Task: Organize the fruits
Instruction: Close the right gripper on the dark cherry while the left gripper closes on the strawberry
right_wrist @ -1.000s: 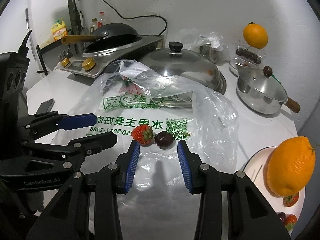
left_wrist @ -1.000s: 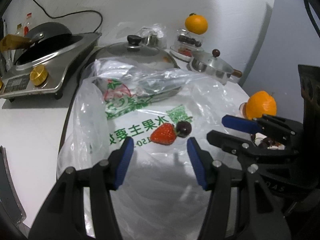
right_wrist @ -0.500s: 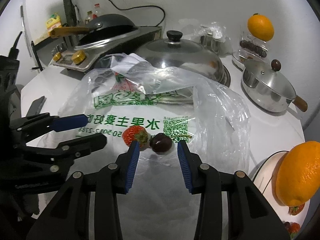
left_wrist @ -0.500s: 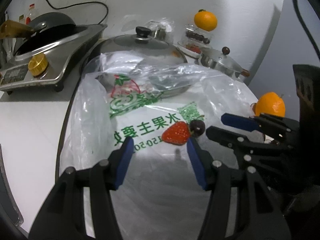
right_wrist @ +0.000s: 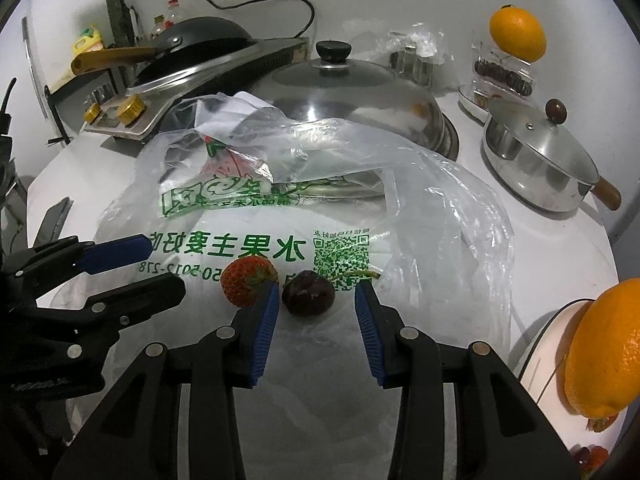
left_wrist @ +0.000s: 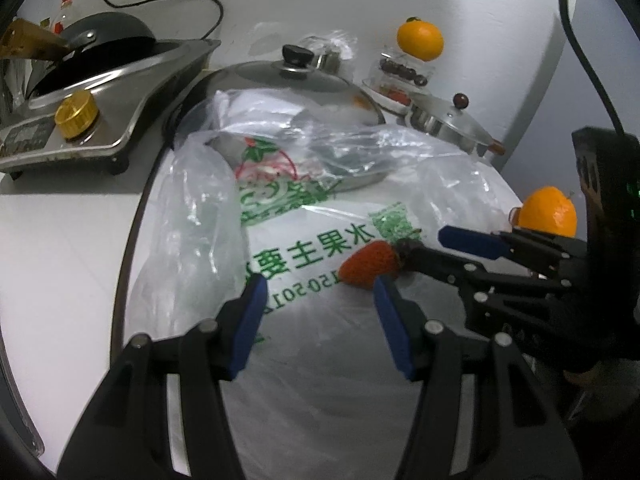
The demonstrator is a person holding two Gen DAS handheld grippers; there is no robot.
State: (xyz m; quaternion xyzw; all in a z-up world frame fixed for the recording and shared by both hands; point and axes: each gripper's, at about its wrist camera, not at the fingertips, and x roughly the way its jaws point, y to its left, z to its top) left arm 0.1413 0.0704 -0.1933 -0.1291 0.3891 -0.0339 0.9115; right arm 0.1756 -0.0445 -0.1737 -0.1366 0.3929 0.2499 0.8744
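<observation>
The right gripper (right_wrist: 316,300) points down at a white round table (right_wrist: 560,248). Its blue pads stand apart, released, with a dark cherry (right_wrist: 308,292) between the tips; a gap shows on both sides of the fruit, so nothing is grasped. The left gripper (left_wrist: 318,300) is likewise unclenched and empty, and its right pad tip sits just beside a strawberry (left_wrist: 370,264).

Both fruits lie side by side on a clear plastic bag (right_wrist: 420,184) with green print, spread flat over the middle of the tabletop. The cherry stem points away from the strawberry, toward the printed square code.

At the near right table edge, a white plate (right_wrist: 536,356) carries a large orange (right_wrist: 604,348) and small red fruits at the frame edge.

Behind the bag, its crumpled far end rests against a domed steel lid (right_wrist: 352,96) with a black knob. To the right stands a small steel saucepan (right_wrist: 540,164) with its own lid and a wooden handle. Further back, a second orange (right_wrist: 518,34) sits on a clear box of dark fruit (right_wrist: 502,72), next to a crinkled plastic bundle (right_wrist: 412,52).

At the rear left, a stainless cooker (right_wrist: 192,84) with gold knobs holds a black wok (right_wrist: 200,38). A black cable (right_wrist: 260,2) runs along the white wall. Bottles (right_wrist: 170,14) stand in the far corner.
</observation>
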